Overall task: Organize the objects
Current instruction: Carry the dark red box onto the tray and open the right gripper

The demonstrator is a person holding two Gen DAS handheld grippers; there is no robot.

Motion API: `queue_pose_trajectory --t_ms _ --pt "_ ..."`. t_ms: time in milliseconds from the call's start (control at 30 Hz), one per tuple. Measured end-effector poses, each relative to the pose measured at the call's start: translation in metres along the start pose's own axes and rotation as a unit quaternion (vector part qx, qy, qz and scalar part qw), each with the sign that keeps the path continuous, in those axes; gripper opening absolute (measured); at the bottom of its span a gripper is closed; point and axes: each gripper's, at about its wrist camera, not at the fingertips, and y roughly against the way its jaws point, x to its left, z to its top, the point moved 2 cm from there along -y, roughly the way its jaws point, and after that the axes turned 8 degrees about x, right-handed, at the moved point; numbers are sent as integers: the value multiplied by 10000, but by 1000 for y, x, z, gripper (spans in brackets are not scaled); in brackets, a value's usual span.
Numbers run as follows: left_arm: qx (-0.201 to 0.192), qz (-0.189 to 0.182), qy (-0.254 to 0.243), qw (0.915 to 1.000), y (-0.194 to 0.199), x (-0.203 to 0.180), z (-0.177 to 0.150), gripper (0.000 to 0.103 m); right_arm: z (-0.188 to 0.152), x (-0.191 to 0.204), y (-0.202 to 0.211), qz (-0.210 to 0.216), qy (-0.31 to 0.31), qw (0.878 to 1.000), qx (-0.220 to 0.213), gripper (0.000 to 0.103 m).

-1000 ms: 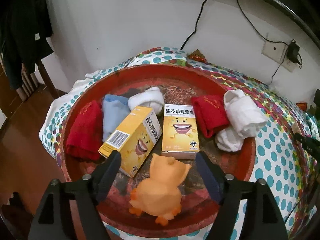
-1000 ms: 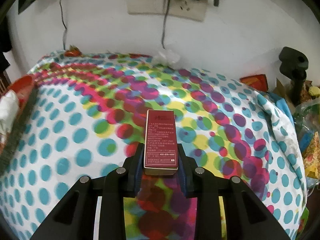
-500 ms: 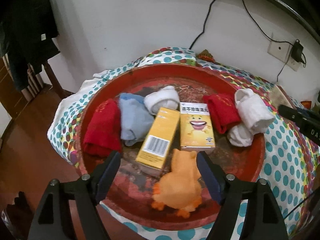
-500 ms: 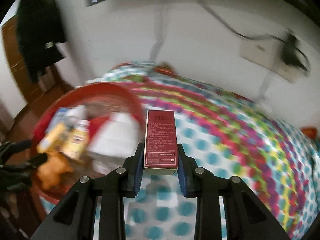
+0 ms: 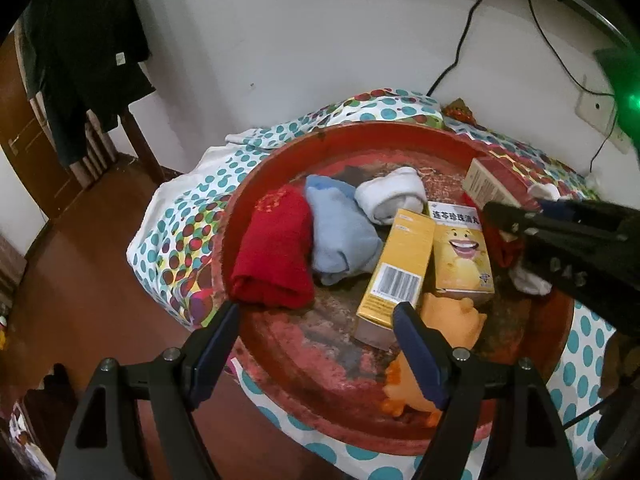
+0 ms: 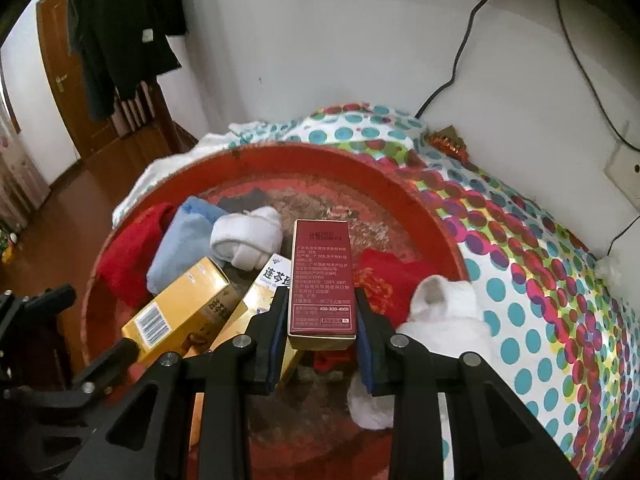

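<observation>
Swung over from the spotted worktop, the right tongs (image 6: 322, 330) now hold the maroon box (image 6: 321, 280) above the red tray (image 6: 420, 204); left tongs (image 5: 316, 344) gape wide at its 6 o'clock rim; inside lie yellow boxes (image 5: 400, 268), rolled socks (image 5: 340, 232), an orange duck (image 5: 444, 344); bare floor toward 12.
</observation>
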Motion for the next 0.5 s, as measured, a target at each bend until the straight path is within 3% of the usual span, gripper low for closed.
queue_pose_trajectory --t_ms 67,133,200,267,500 --pt "47 -22 58 10000 -1 4 1 81 0 -5 -5 -67 -27 9999 73 29" --pt "59 -95 109 9999 -1 7 1 81 -4 -2 -1 -112 87 9999 56 37" --pt "56 -133 120 9998 0 8 1 81 -3 12 11 -253 91 9996 -14 75" --pt "85 -110 111 9998 1 7 2 81 -7 14 23 -267 9 9996 -124 88" --pt "8 335 -115 9994 7 0 2 81 -34 -4 64 -348 -245 9991 66 94"
